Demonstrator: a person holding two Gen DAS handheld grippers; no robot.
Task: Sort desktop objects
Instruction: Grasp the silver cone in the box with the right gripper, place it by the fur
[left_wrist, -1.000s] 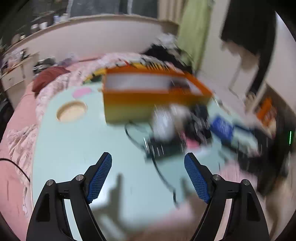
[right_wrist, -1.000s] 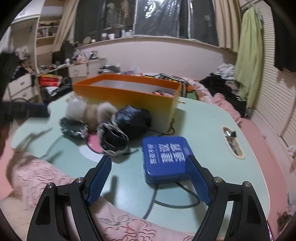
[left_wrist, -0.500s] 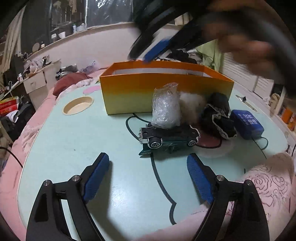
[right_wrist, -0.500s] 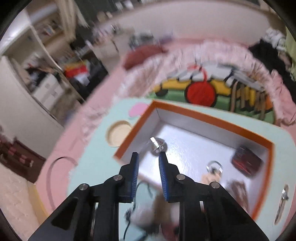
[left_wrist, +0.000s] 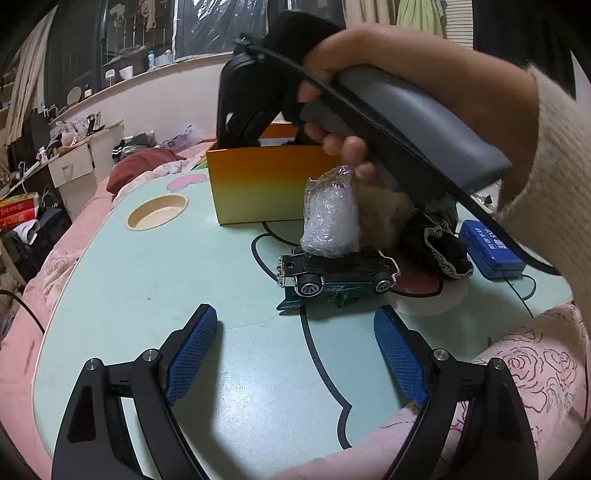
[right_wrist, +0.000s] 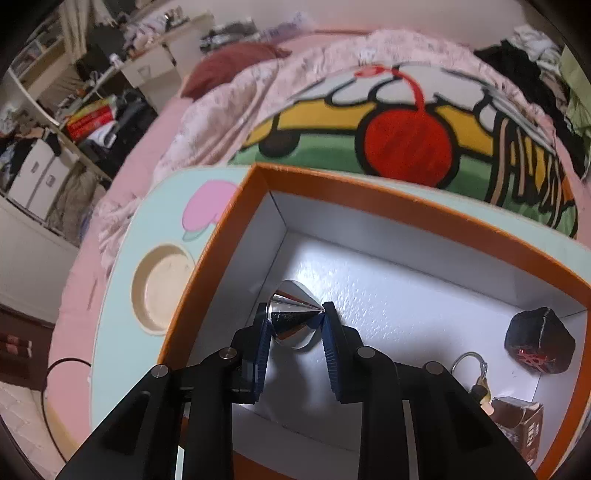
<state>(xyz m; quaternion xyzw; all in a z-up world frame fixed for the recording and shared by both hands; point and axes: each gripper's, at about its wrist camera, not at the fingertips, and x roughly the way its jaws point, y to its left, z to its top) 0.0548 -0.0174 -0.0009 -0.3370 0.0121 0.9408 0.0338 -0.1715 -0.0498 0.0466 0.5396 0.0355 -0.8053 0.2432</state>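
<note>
Only the right wrist view looks down into the orange box (right_wrist: 424, 206), where the right gripper (right_wrist: 295, 325) pinches a shiny silver cone (right_wrist: 291, 314) near the box's left wall. The left gripper (left_wrist: 295, 354) is wide open, holding nothing, over the table's (left_wrist: 147, 295) near edge, near the toy car (left_wrist: 340, 275).

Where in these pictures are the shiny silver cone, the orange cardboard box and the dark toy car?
Shiny silver cone (right_wrist: 291, 317): right wrist view, on its mirrored side between the pads.
Orange cardboard box (right_wrist: 406, 199): right wrist view, on its far rim.
Dark toy car (left_wrist: 343, 273): left wrist view, on its side.
</note>
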